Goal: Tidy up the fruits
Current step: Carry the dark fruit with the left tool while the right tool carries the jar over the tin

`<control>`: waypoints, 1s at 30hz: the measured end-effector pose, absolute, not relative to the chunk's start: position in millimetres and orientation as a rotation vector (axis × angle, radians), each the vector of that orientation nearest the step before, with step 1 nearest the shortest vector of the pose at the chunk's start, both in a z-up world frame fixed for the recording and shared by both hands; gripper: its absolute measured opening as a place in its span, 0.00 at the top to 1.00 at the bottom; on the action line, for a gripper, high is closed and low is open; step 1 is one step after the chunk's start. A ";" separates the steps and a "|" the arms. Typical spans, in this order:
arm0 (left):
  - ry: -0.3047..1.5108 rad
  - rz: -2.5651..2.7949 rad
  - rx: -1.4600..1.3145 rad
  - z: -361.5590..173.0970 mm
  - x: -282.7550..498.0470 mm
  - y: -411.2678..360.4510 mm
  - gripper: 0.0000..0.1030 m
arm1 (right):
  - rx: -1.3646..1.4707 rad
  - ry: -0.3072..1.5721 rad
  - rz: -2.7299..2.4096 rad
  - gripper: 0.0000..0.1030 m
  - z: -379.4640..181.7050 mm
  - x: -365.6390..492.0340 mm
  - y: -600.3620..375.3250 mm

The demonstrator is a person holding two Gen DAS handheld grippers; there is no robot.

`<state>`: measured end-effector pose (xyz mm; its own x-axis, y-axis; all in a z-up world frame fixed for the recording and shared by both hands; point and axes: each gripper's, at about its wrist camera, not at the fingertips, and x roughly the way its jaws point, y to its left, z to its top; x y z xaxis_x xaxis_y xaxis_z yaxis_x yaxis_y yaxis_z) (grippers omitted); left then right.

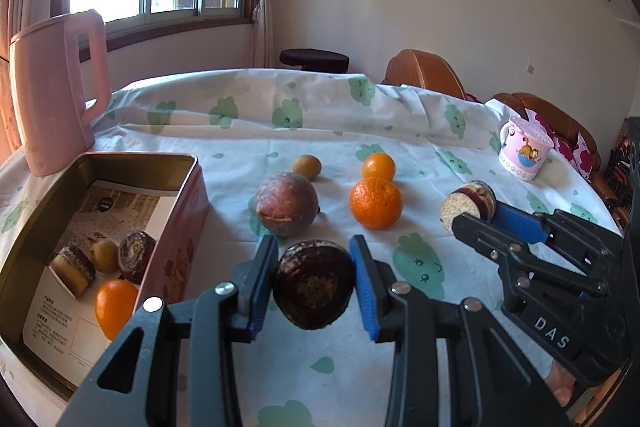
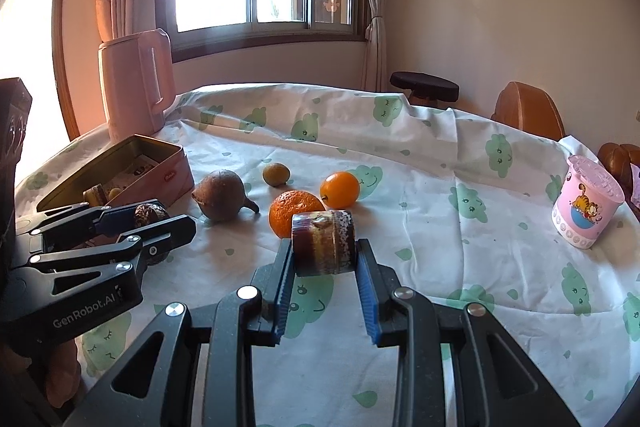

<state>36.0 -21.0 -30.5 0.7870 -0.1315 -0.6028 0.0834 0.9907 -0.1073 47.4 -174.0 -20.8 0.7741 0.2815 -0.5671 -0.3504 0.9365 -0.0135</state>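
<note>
The left gripper (image 1: 314,283) is clamped on a dark round fruit (image 1: 314,287), held above the tablecloth (image 1: 460,163) just beside the open tin (image 1: 120,159). The right gripper (image 2: 324,263) pinches a cut, layered fruit piece (image 2: 323,242) by its flat ends. Both pieces look light but soft-fleshed, so gentle pressure across the firm rind seems wisest; the glossy oranges (image 1: 376,202) may roll.

tablecloth (image 1: 360,131): I see white with green cloud faces
kettle (image 1: 56,87): I see plain pink
tin (image 1: 188,227): pink outside, gold inside
mug (image 2: 586,203): pink, orange cartoon cat
mandarin (image 1: 375,202): bright orange
gripper pads (image 1: 365,287): blue on black
</note>
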 end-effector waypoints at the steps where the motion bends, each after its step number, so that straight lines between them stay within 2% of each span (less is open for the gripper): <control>1: 0.650 -0.115 -0.074 -29.8 35.0 -21.0 0.62 | -0.120 0.590 0.344 0.69 -20.5 47.0 -174.5; 30: 0.562 -0.080 -0.031 -19.2 22.3 -26.0 0.62 | -0.103 0.531 0.345 0.69 -14.9 37.1 -178.8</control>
